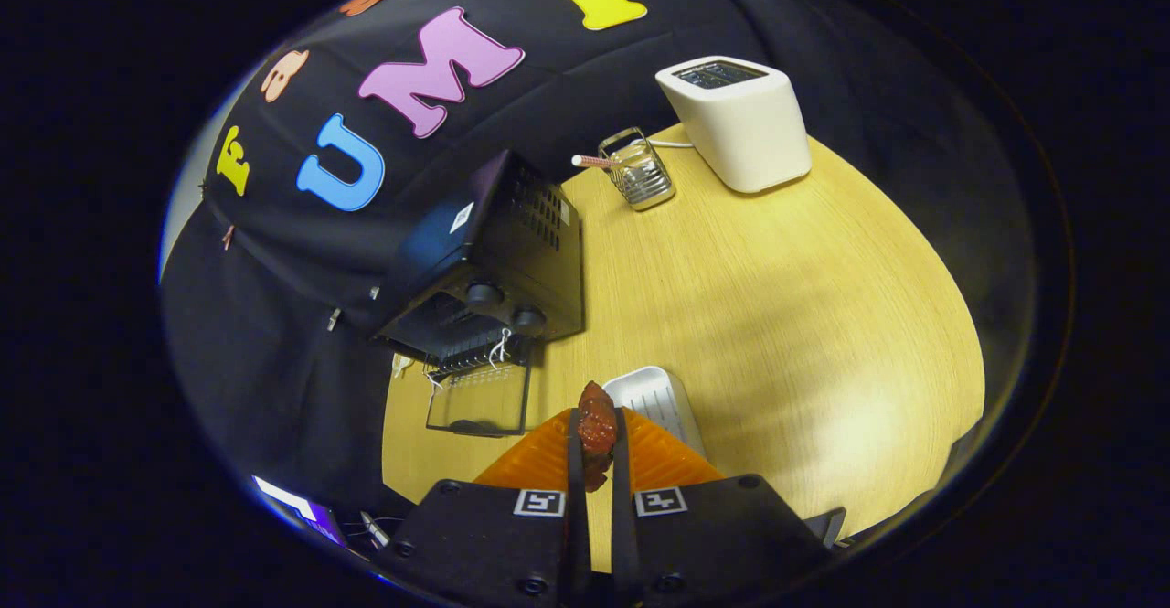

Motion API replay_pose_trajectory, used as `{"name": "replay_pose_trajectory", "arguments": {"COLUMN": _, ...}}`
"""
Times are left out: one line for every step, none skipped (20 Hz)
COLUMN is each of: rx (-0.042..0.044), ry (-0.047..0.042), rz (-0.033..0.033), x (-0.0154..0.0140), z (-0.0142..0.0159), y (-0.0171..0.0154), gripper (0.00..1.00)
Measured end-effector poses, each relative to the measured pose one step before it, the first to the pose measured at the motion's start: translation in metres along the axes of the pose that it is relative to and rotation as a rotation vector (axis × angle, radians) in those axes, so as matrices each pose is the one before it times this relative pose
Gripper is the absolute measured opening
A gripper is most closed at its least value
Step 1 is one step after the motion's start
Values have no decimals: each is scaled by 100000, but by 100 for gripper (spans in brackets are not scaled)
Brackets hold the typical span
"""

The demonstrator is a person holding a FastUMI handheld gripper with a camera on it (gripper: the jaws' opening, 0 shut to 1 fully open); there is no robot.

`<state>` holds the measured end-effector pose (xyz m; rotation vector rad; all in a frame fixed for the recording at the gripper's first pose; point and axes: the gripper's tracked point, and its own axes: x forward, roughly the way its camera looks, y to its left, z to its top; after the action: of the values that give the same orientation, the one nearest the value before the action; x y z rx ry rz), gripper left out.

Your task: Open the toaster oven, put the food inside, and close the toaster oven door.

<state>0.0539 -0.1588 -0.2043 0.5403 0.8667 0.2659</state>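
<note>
Pale wood grain runs across your bench (777,315), the biggest thing before you, and most of it lies bare. On it, ahead and to the left of your fingers, stands the black toaster oven (494,261), set against the black cloth wall. Its glass door (477,400) is dropped open and lies flat toward you, with a loop of white string at the handle end. You can see two round knobs on the front and a rack inside, though the cavity is too dark to tell more.

Well beyond, at the far side of the bench, stands a white pop-up toaster (739,122) with a white cord trailing from it. Just beside it, toward the oven, sits a small wire basket (637,169) with a striped stick poking out of it; what else it holds is unclear.

Closer to you, just ahead of the fingers, lies a white ridged tray (660,400), partly hidden behind them.

Your gripper (596,434) is nearly closed, both fingers pressing on a dark red piece of food (596,425) held up between them. Nothing stands between the food and the open oven door.
</note>
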Motion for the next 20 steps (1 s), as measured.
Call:
{"name": "replay_pose_trajectory", "arguments": {"rx": 1482, "ry": -3629, "rz": -1031, "x": -307, "z": 63, "y": 955, "gripper": 13}}
{"name": "replay_pose_trajectory", "arguments": {"rx": 3105, "ry": -3579, "rz": -1860, "x": -593, "z": -158, "y": 945, "gripper": 13}}
{"name": "replay_pose_trajectory", "arguments": {"rx": 4328, "ry": -4155, "rz": -769, "x": -418, "z": -189, "y": 1243, "gripper": 13}}
{"name": "replay_pose_trajectory", "arguments": {"rx": 4528, "ry": -3544, "rz": 908, "x": -462, "z": -515, "y": 1562, "gripper": 13}}
{"name": "replay_pose_trajectory", "arguments": {"rx": 4860, "ry": -2319, "rz": 1200, "x": -251, "z": -907, "y": 1405, "gripper": 13}}
{"name": "replay_pose_trajectory", "arguments": {"rx": 4925, "ry": -1823, "rz": 1170, "x": -151, "z": -1142, "y": 1443, "gripper": 13}}
{"name": "replay_pose_trajectory", "arguments": {"rx": 4277, "ry": -1708, "rz": 1067, "x": 73, "z": -1102, "y": 1152, "gripper": 13}}
{"name": "replay_pose_trajectory", "arguments": {"rx": 3284, "ry": -1383, "rz": 1024, "x": 219, "z": -1257, "y": 941, "gripper": 13}}
{"name": "replay_pose_trajectory", "arguments": {"rx": 2577, "ry": -827, "rz": 663, "x": 416, "z": -1368, "y": 755, "gripper": 13}}
{"name": "replay_pose_trajectory", "arguments": {"rx": 3121, "ry": 237, "rz": -1, "x": 413, "z": -1465, "y": 559, "gripper": 13}}
{"name": "replay_pose_trajectory", "arguments": {"rx": 3105, "ry": 484, "rz": 595, "x": 473, "z": -1403, "y": 690, "gripper": 13}}
{"name": "replay_pose_trajectory", "arguments": {"rx": 2285, "ry": -255, "rz": 1288, "x": 533, "z": -1146, "y": 790, "gripper": 13}}
{"name": "replay_pose_trajectory", "arguments": {"rx": 1422, "ry": -202, "rz": 1009, "x": 585, "z": -964, "y": 734, "gripper": 13}}
{"name": "replay_pose_trajectory", "arguments": {"rx": 980, "ry": -973, "rz": 261, "x": 612, "z": -728, "y": 345, "gripper": 13}}
{"name": "replay_pose_trajectory", "arguments": {"rx": 1362, "ry": -1684, "rz": -276, "x": 872, "z": -440, "y": 248, "gripper": 13}}
{"name": "replay_pose_trajectory", "arguments": {"rx": 2052, "ry": -1958, "rz": 123, "x": 733, "z": -158, "y": 249, "gripper": 13}}
{"name": "replay_pose_trajectory", "arguments": {"rx": 2817, "ry": -2282, "rz": 626, "x": 914, "z": -231, "y": 365, "gripper": 13}}
{"name": "replay_pose_trajectory", "arguments": {"rx": 3239, "ry": -1930, "rz": 438, "x": 909, "z": -70, "y": 273, "gripper": 13}}
{"name": "replay_pose_trajectory", "arguments": {"rx": 3442, "ry": -2038, "rz": 937, "x": 1127, "z": -147, "y": 291, "gripper": 13}}
{"name": "replay_pose_trajectory", "arguments": {"rx": 3627, "ry": -2076, "rz": 1223, "x": 1118, "z": 43, "y": 326, "gripper": 13}}
